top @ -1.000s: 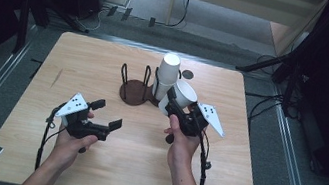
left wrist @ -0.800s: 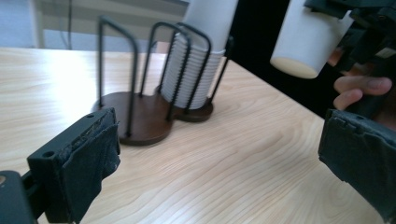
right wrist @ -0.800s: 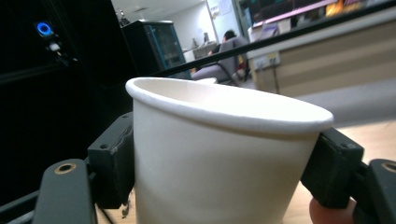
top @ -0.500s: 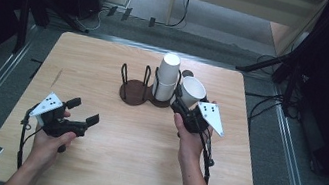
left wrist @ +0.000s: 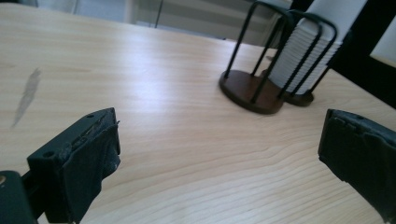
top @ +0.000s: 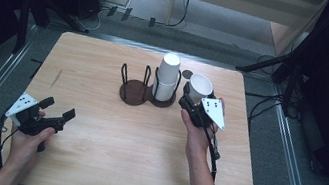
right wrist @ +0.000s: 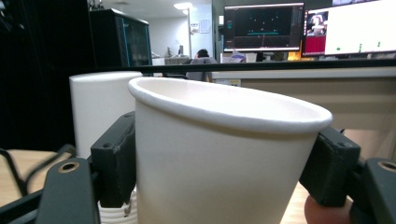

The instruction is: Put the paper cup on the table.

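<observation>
A single white paper cup (top: pixel 200 87) sits mouth-up between the two black jaws of the right gripper (top: pixel 190 102), which pinch its wall from either side; in the right gripper view the cup (right wrist: pixel 224 154) tilts slightly, its rolled rim wide and round. It is held just to the right of a tall stack of white paper cups (top: pixel 167 77) that stands in the right-hand ring of a dark brown two-ring wire cup holder (top: pixel 145 89). The holder's left ring has nothing in it. The holder rests near the far middle of the light wooden table (top: pixel 119 140). Well apart, near the table's near-left corner, the left gripper (top: pixel 55 110) is held low over bare wood, its jaws spread wide with nothing between them.
</observation>
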`<state>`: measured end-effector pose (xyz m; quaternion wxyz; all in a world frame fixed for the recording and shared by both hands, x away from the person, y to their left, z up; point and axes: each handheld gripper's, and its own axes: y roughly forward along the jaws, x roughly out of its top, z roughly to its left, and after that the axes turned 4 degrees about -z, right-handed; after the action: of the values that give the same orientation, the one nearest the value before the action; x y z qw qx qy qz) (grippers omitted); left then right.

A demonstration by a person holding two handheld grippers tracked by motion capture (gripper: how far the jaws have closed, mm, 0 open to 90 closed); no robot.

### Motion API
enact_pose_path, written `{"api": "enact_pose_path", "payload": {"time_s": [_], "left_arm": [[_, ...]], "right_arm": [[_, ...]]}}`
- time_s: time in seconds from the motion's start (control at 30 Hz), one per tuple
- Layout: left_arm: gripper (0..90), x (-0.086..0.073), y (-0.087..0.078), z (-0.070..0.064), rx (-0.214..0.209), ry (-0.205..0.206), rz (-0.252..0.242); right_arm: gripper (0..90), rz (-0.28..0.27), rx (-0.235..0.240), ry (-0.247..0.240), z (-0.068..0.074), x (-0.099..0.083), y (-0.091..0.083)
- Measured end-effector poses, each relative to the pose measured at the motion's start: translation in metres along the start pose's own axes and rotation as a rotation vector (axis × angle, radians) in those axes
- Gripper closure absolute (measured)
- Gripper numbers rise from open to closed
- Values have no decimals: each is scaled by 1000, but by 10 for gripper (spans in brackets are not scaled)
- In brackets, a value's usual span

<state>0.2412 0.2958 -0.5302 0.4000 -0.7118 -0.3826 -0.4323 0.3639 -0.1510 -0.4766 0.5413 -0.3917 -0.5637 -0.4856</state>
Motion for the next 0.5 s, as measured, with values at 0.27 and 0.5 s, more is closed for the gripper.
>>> {"api": "enact_pose_path", "payload": {"time_s": [0.27,0.5], "left_arm": [[0,-5,-11,16,83,-2,-1],[0,-10,-22,33,168,-23,-3]], "right_arm": [[251,0,2,-67,-18,-17,17],[252,23,-2,-41,-31,-28,28]]}}
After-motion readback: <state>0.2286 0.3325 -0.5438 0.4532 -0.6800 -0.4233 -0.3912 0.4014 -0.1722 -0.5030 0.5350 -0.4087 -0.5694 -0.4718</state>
